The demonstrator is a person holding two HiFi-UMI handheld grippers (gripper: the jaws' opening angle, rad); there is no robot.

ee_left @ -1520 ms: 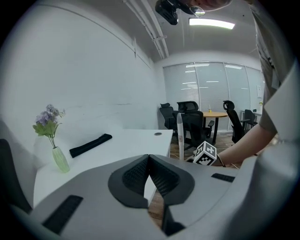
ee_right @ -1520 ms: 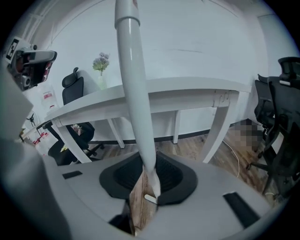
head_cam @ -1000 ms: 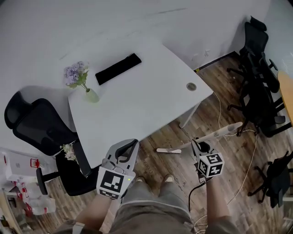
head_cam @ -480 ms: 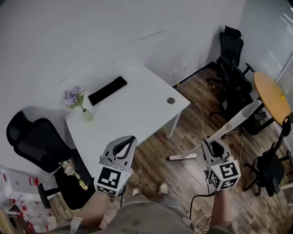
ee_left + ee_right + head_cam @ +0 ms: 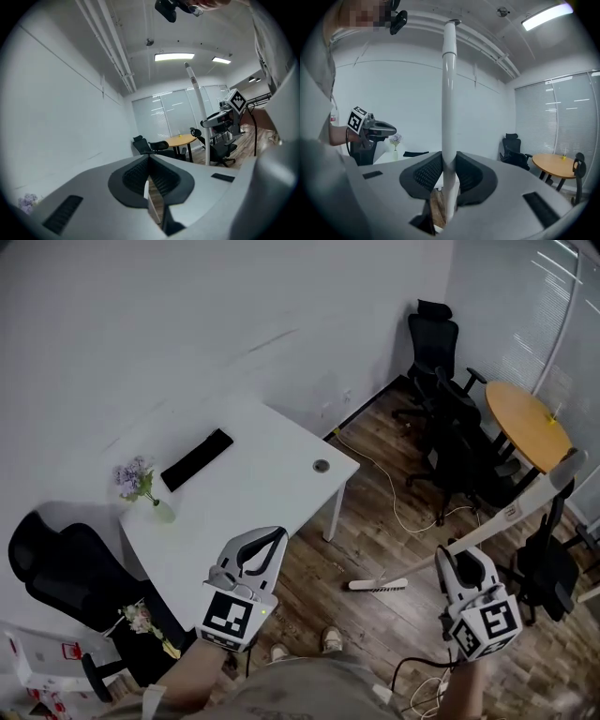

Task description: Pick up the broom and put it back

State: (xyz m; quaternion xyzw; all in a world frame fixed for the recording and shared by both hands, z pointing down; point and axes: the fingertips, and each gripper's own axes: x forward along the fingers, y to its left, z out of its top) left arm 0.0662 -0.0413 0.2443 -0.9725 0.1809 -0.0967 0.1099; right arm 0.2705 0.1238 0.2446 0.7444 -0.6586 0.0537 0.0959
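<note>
The pick-up part looks done. The right gripper (image 5: pixel 449 174) squeezes the broom (image 5: pixel 511 512) by its white stick. The brush end is low, near the floor past the desk (image 5: pixel 272 474) corner. The left gripper (image 5: pixel 150 174) is closed on nothing. Next, the broom needs carrying to its place.

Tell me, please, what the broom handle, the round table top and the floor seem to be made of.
Broom handle: smooth white tube with a soft sheen, probably plastic or painted metal.
Round table top: even orange-tan, matte, likely wood or laminate.
Floor: brown planks with grain, wood or wood-look laminate.
</note>
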